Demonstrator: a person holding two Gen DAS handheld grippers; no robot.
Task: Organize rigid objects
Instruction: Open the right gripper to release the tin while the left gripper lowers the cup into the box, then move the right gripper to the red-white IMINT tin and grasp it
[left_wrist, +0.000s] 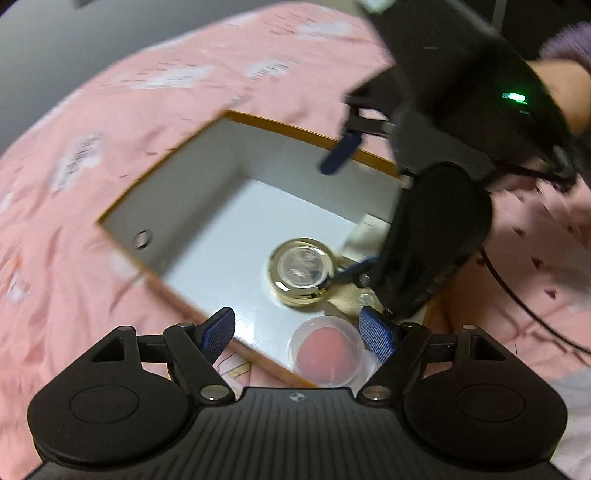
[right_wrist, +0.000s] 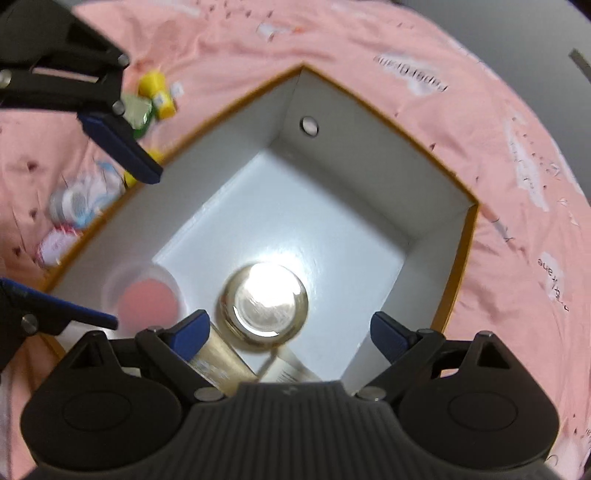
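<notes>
A white box with an orange rim (left_wrist: 177, 184) (right_wrist: 436, 206) lies open on the pink bedspread. Inside it stand a gold jar with a shiny lid (left_wrist: 301, 271) (right_wrist: 267, 304) and a clear cup with a pink sponge (left_wrist: 328, 352) (right_wrist: 147, 299). Two pale tubes (right_wrist: 218, 362) lie in the box below the right gripper. My left gripper (left_wrist: 301, 334) is open above the box's near edge, over the pink cup. My right gripper (right_wrist: 291, 334) is open over the box, just above the gold jar, and shows in the left wrist view (left_wrist: 343, 214).
Outside the box, on the bedspread (right_wrist: 369, 44), lie a yellow bottle (right_wrist: 159, 94), a green packet (right_wrist: 138, 110) and small round jars (right_wrist: 77, 203). A black cable (left_wrist: 532, 314) runs over the bedspread on the right.
</notes>
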